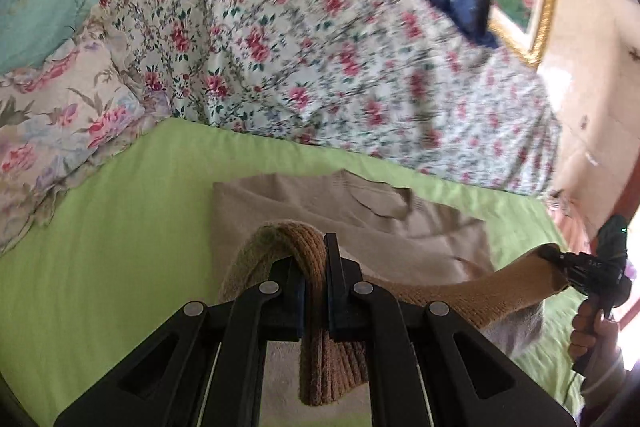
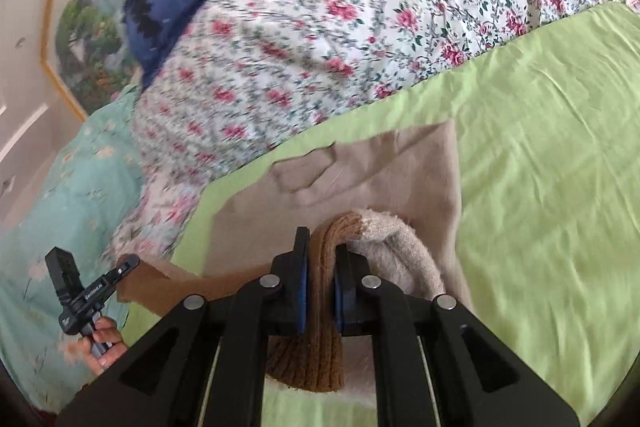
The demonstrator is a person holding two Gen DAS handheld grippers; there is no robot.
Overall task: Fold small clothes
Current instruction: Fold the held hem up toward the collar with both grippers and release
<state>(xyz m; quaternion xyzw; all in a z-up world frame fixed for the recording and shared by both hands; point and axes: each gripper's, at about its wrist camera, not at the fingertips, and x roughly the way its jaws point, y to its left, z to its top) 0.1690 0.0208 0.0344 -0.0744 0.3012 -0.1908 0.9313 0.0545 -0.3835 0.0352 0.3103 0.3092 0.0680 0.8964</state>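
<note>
1. The sweater is seen lying on the green sheet, its brown ribbed hem lifted off the bed.
2. One hem corner is clamped tight by the left gripper.
3. The other corner is pinched firmly in the right gripper.
4. The hem is stretched between both grippers.
5. A floral quilt is piled behind the sweater.

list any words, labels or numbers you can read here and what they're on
No text can be read for certain.
Left gripper: white lettering along its body, seen from the right wrist camera, too small and blurred to read.
Right gripper: faint pale marks on its body, seen from the left wrist camera, too blurred to read.
Sweater: no label visible.
</note>
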